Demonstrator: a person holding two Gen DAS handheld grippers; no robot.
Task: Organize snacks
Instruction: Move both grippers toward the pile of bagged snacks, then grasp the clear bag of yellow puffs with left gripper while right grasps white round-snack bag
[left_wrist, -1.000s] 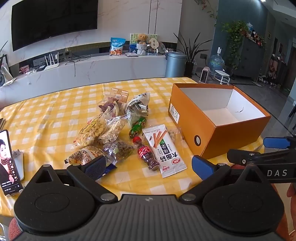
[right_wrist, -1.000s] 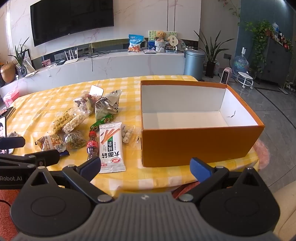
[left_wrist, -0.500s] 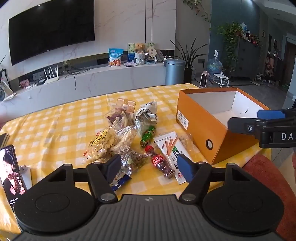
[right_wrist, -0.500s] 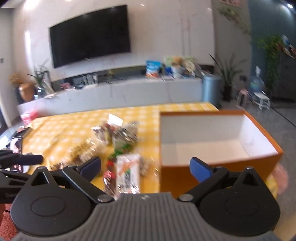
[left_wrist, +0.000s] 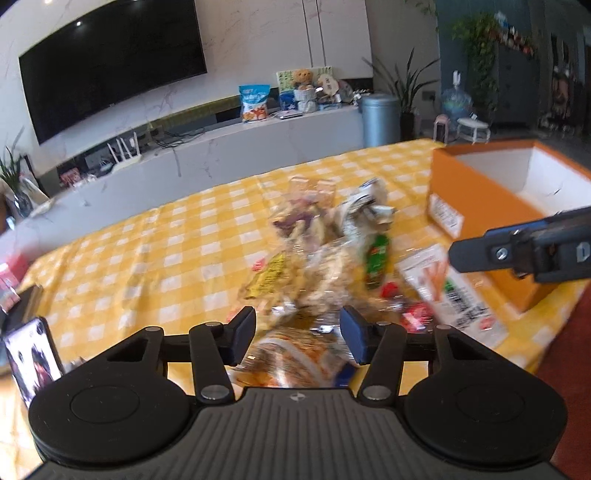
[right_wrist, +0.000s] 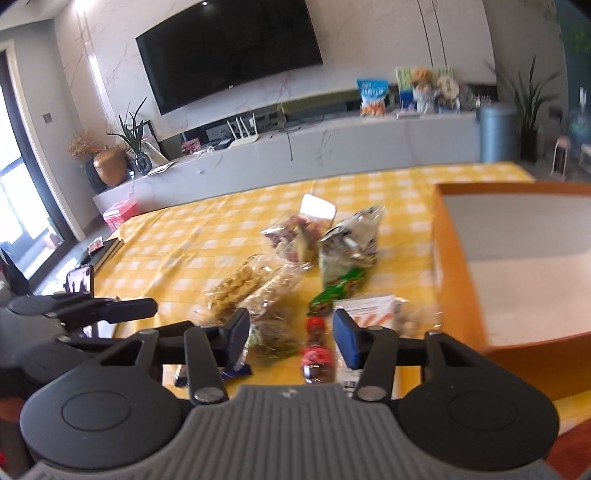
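Note:
Several snack packs lie in a loose heap on the yellow checked tablecloth (left_wrist: 147, 258): clear bags of puffed snacks (right_wrist: 255, 284), a silver bag (right_wrist: 349, 243), a green pack (right_wrist: 338, 290), a white biscuit-stick pack (left_wrist: 447, 291) and a small red-capped bottle (right_wrist: 316, 354). An open orange box (right_wrist: 458, 288) with a white inside stands to their right. My left gripper (left_wrist: 297, 338) is partly open over an orange-and-white bag (left_wrist: 295, 360) at the near edge of the heap. My right gripper (right_wrist: 291, 338) is partly open above the bottle, empty.
A phone (left_wrist: 33, 362) with a lit screen stands at the table's left edge. A white TV bench (right_wrist: 332, 147) with a blue snack bag (right_wrist: 373, 96) runs behind the table. A grey bin (right_wrist: 496, 133) and plants stand at the back right.
Both grippers have narrowed from wide open and moved left and forward toward the snack heap. The right gripper has swung away from the box. Both views are blurred by motion.

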